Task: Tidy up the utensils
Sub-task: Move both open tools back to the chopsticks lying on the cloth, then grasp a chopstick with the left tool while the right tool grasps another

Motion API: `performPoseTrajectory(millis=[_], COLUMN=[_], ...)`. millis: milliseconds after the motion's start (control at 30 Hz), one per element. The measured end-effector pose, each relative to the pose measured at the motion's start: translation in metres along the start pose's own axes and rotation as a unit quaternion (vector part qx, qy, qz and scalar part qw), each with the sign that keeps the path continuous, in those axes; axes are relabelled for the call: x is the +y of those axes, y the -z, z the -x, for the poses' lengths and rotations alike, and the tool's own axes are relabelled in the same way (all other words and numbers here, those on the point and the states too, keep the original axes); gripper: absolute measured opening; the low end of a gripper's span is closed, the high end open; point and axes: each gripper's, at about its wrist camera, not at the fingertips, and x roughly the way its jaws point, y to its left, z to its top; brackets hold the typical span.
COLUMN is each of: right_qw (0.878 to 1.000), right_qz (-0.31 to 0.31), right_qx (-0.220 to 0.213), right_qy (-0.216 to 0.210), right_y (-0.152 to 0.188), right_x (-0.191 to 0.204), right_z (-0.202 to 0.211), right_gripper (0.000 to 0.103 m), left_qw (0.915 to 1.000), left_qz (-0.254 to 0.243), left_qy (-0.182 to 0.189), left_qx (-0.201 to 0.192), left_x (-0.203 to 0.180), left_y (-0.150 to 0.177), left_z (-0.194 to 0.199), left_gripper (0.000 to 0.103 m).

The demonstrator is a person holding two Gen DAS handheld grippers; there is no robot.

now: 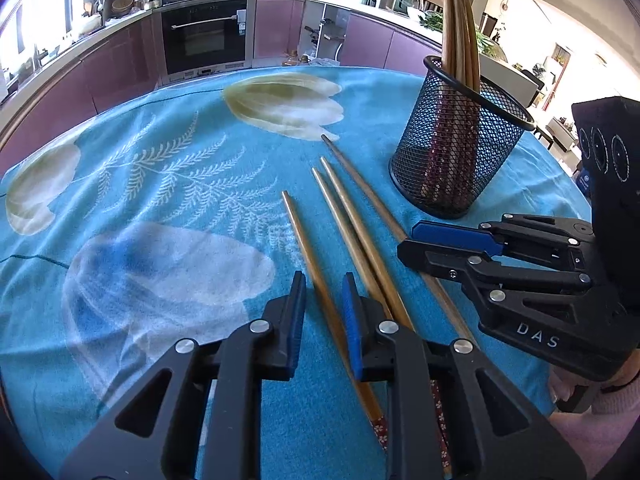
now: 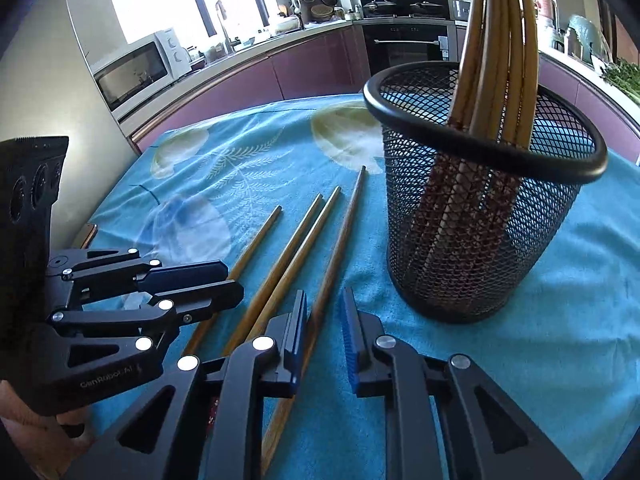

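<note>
Several wooden chopsticks (image 1: 352, 216) lie side by side on the blue cloth, tips pointing away; they also show in the right wrist view (image 2: 296, 248). A black mesh cup (image 1: 452, 152) stands at the right with several chopsticks upright in it; it also shows in the right wrist view (image 2: 480, 216). My left gripper (image 1: 322, 320) is open, low over the leftmost chopstick (image 1: 308, 248), which runs between the fingers. My right gripper (image 2: 324, 336) is open, low over the rightmost chopstick (image 2: 340, 236). Neither holds anything.
The table is covered by a blue floral cloth (image 1: 160, 200). The right gripper (image 1: 412, 240) lies across the rightmost chopstick in the left wrist view. The left gripper (image 2: 232, 280) shows at the left in the right wrist view. Kitchen counters and an oven (image 1: 204, 36) stand behind.
</note>
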Motion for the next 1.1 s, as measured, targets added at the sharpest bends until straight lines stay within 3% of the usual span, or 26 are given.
performPoseTrajectory(millis=[67,333,467,700,1100], right_qw=[1.0,0.998,0.997,0.997,0.998], right_qz=[-0.008,-0.055,-0.049,-0.029,-0.008], right_qx=[-0.001,-0.015,-0.023,-0.002,0.021], right_qy=[-0.008,-0.035,-0.049,-0.075,-0.055], right_y=[0.0,0.006,0.007,0.012,0.009], right_x=[-0.001,-0.018,-0.016,-0.008,-0.004], right_z=[0.001,0.012,0.022,0.023,0.01], right_gripper=[0.009,0.006,0.006,0.006,0.009], left_qw=[0.9999,0.9976,0.9968,0.9972,0.9982], left_qz=[0.011,0.065,0.066,0.043,0.026], left_qy=[0.002,0.025,0.045,0.061,0.05], left_qx=[-0.001,-0.003,-0.006,-0.005,0.022], left_x=[0.003,0.018,0.016,0.004,0.003], left_y=[0.0,0.001,0.002,0.003,0.002], left_z=[0.0,0.003,0.008,0.011,-0.002], left_gripper=[0.016,0.008,0.007,0.007,0.014])
